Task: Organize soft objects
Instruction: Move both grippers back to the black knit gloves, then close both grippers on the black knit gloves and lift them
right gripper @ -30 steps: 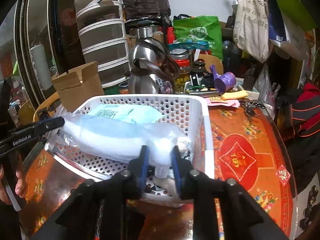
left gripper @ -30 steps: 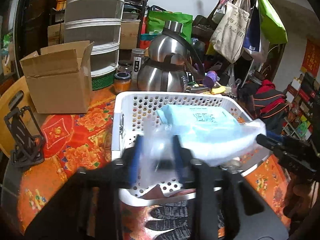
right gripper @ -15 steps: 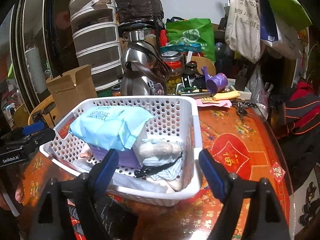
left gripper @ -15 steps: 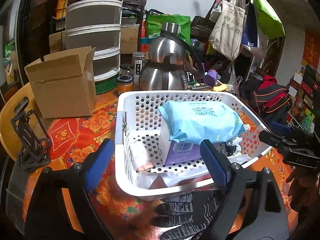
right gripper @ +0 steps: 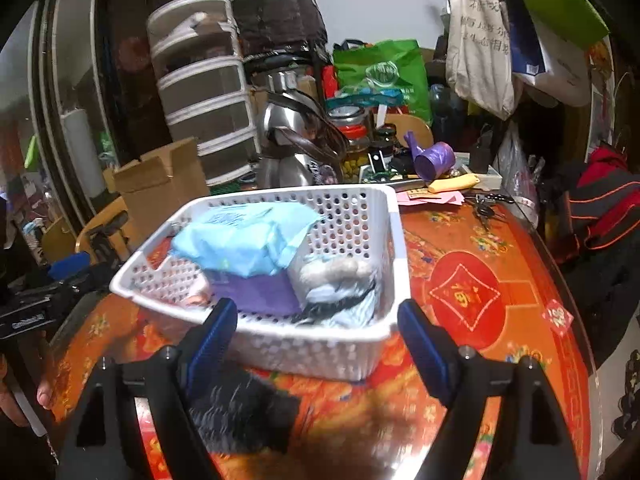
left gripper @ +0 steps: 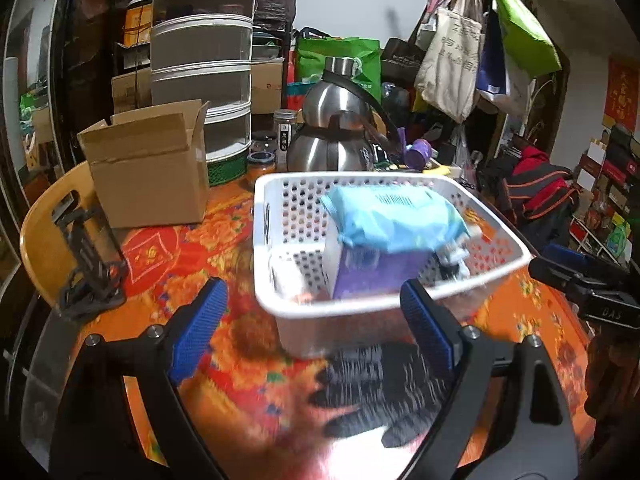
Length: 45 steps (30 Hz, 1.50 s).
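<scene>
A white perforated basket [left gripper: 280,304] [right gripper: 384,240] stands on the red patterned tabletop. Inside it a light blue soft pack [left gripper: 394,218] [right gripper: 244,240] lies on a purple pack [left gripper: 372,276] [right gripper: 260,294], with a pale bundle of cloth [right gripper: 340,280] beside them. A black knitted glove [left gripper: 372,384] [right gripper: 240,412] lies on the table in front of the basket. My left gripper [left gripper: 316,328] is open, its blue pads wide apart and nothing between them. My right gripper [right gripper: 316,340] is open too, short of the basket's near wall.
An open cardboard box [left gripper: 148,168] and a stack of grey drawers [left gripper: 202,60] stand at the back left. A steel kettle [left gripper: 340,136] and jars sit behind the basket. A black folding stand [left gripper: 86,264] is at the left. Bags hang at the right.
Both grippers let go of the light blue pack, which now lies in the basket. Both opened wide and drew back from the basket toward the table's near side.
</scene>
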Motion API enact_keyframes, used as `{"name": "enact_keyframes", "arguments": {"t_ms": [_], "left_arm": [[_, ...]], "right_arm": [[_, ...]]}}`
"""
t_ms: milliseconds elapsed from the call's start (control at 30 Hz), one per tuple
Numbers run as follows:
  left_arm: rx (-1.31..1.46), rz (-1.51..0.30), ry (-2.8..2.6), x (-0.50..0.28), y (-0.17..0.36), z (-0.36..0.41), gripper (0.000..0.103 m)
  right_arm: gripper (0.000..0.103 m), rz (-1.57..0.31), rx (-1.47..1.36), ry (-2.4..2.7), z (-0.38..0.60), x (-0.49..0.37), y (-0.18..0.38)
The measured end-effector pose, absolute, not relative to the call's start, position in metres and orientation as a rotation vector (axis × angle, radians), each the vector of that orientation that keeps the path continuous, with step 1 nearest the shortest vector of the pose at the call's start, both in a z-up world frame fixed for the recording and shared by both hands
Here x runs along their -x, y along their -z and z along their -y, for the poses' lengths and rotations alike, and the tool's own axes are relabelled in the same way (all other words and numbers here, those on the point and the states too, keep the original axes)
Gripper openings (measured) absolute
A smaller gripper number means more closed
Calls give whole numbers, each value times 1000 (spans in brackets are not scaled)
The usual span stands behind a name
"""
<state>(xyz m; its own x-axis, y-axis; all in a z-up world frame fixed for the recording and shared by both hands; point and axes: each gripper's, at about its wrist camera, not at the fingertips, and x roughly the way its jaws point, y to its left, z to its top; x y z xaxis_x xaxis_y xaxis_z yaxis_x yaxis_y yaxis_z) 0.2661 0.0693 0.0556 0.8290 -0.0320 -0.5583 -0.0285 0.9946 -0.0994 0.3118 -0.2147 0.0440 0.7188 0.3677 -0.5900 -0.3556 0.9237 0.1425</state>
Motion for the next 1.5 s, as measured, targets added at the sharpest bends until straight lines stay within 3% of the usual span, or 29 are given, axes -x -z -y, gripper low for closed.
{"name": "enact_keyframes", "arguments": {"t_ms": [267,633,1033,1333,1433,1500], "left_arm": [[144,-667,-2,-217,-15,-70,87],[167,-888,43,-255,69,-59,87],[171,-913,23,-277,86,-55,87],[127,-907,22,-283,87,-45,87],[132,-904,24,-285,85,-46,82],[130,-899,30,-283,84,-45,69]], "right_arm": [[82,-718,-10,-408,223,-265,-15],[82,-897,36,-436,195,-277,54],[55,-946,51,-480,173,-286,75],[51,-922,49,-481,175,-283,77],[47,-923,24,-486,179,-283,76],[45,-924,20,-487,179,-283,76]]}}
